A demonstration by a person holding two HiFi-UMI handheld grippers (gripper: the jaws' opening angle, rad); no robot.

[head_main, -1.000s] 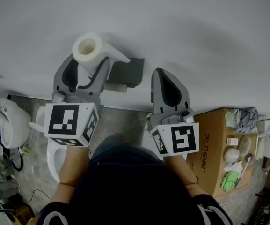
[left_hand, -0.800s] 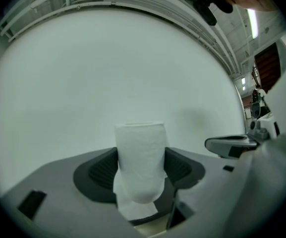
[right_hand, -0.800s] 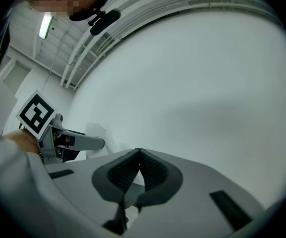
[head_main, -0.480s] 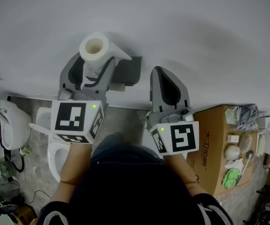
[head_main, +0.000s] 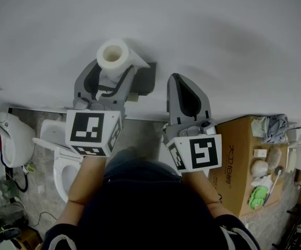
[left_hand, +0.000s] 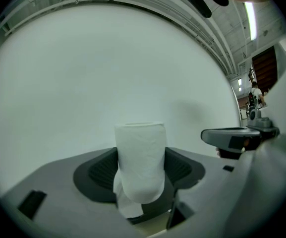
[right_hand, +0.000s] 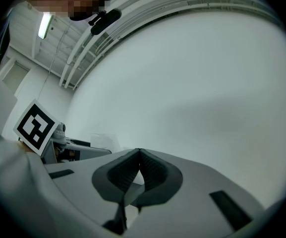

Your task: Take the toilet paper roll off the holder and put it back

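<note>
A white toilet paper roll [head_main: 112, 57] stands upright between the jaws of my left gripper [head_main: 112, 71], which is shut on it, and a loose sheet trails off toward the wall. In the left gripper view the roll [left_hand: 140, 157] fills the gap between the dark pads. The dark grey holder [head_main: 143, 79] is fixed to the white wall just right of the roll and shows as a flat dark shelf [left_hand: 236, 137] at that view's right. My right gripper [head_main: 180, 82] hovers right of the holder, shut with nothing in it; its fingertips [right_hand: 139, 153] touch.
A white toilet [head_main: 61, 165] sits on the floor below my left gripper. An open cardboard box [head_main: 241, 155] with several small items stands at the right. A white appliance [head_main: 8, 135] stands at the far left. The plain white wall [head_main: 218, 40] fills the upper frame.
My left gripper has carried the roll to the right and slightly up, closer to the holder. The right gripper has stayed in place.
</note>
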